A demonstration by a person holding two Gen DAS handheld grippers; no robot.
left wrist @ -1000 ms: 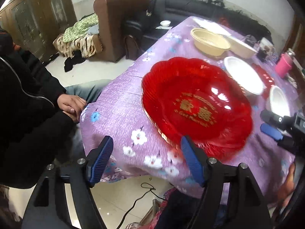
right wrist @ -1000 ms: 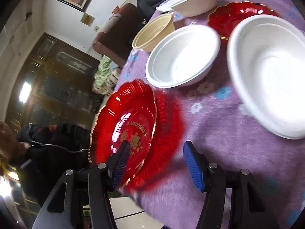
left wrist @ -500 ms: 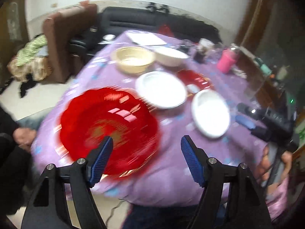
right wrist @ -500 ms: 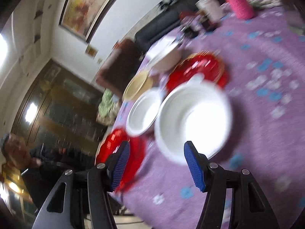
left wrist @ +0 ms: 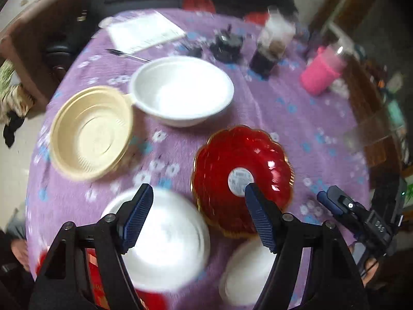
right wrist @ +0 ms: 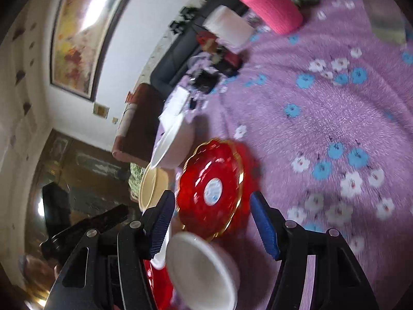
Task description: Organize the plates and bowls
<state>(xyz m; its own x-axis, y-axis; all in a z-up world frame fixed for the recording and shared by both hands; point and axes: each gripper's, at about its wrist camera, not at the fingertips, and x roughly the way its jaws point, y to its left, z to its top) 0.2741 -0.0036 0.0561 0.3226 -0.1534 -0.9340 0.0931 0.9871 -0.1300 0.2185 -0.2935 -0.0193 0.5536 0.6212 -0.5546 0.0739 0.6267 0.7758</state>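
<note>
Both grippers empty, jaws wide apart. Small red plate (left wrist: pixel 242 178) lies mid-tabletop, ahead of the left gripper (left wrist: pixel 198 217) toward its right finger, and centred ahead of the right gripper (right wrist: pixel 213 222), which looks better lined up. White bowl (right wrist: pixel 204 268) sits just nearer, at the table's near edge.

Both grippers have the same build. The left gripper (left wrist: pixel 198 217) has black arms with long slots, round silver screws at the joints, and blue ribbed pads on its jaws. The right gripper (right wrist: pixel 211 222) shows the same black frame, silver screws and blue ribbed pads.
</note>
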